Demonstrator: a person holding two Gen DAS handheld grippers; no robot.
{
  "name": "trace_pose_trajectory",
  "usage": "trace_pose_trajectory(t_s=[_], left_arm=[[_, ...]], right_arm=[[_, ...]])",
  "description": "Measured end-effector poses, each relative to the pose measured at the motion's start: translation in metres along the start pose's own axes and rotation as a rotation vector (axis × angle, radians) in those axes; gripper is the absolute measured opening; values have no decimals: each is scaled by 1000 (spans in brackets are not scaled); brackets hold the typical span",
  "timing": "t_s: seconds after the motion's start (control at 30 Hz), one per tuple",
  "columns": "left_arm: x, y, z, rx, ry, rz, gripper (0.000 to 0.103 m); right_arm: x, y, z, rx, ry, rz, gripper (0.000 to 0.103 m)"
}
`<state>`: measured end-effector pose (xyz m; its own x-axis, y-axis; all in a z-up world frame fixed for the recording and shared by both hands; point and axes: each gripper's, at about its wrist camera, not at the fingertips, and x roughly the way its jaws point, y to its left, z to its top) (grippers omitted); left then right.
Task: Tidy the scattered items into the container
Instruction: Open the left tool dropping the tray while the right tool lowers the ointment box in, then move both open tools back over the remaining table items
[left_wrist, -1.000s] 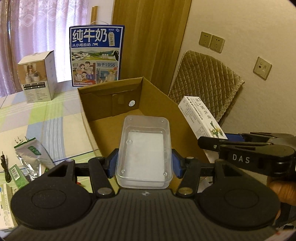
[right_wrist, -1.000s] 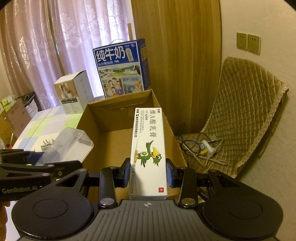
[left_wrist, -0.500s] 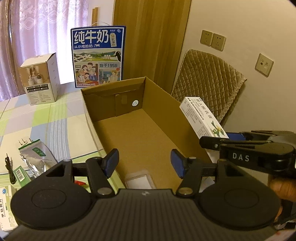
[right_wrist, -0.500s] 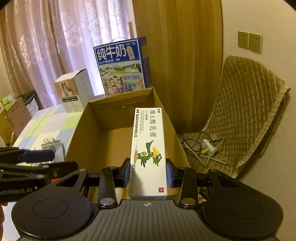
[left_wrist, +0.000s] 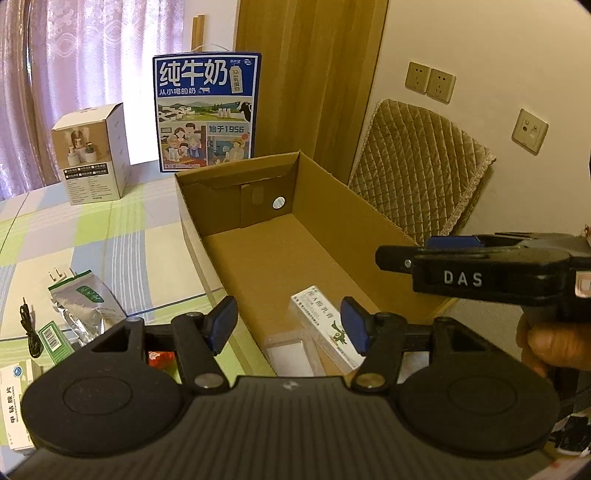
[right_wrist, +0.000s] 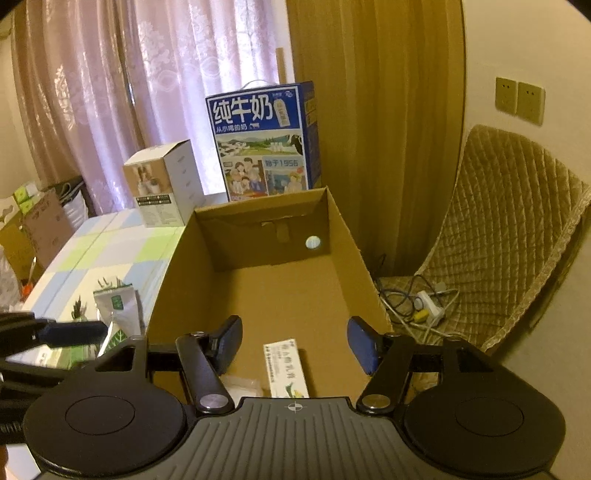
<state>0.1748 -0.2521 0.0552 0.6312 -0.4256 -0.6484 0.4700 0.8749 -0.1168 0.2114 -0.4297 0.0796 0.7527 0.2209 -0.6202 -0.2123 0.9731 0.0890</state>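
Note:
An open cardboard box stands on the checked tablecloth. On its floor at the near end lie a clear plastic tub and a white ointment box with a green bird. My left gripper is open and empty above the box's near end. My right gripper is open and empty above it too, and shows at the right of the left wrist view.
On the tablecloth left of the box lie a silver foil pouch, a green packet, a black cable and a white medicine box. A blue milk carton and a white product box stand behind.
My left gripper opened and dropped the clear tub into the box. Then my right gripper opened and dropped the ointment box beside it. Both grippers are now empty.

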Motion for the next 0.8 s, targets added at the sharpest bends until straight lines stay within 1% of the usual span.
trace_pose_trajectory(t_s=[0.23, 0.5, 0.63, 0.8], left_arm=[[-20, 14, -5, -32, -12, 20, 57], [-55, 40, -20, -88, -22, 68, 57], [-74, 53, -32, -112, -25, 96, 59], [-97, 70, -47, -140, -29, 130, 60]], right_arm=[[-20, 18, -10, -33, 14, -28, 62], [-48, 60, -21, -127, -1, -31, 66], [-58, 81, -27, -178, -13, -36, 71], [-67, 106, -36, -230, -19, -16, 79]])
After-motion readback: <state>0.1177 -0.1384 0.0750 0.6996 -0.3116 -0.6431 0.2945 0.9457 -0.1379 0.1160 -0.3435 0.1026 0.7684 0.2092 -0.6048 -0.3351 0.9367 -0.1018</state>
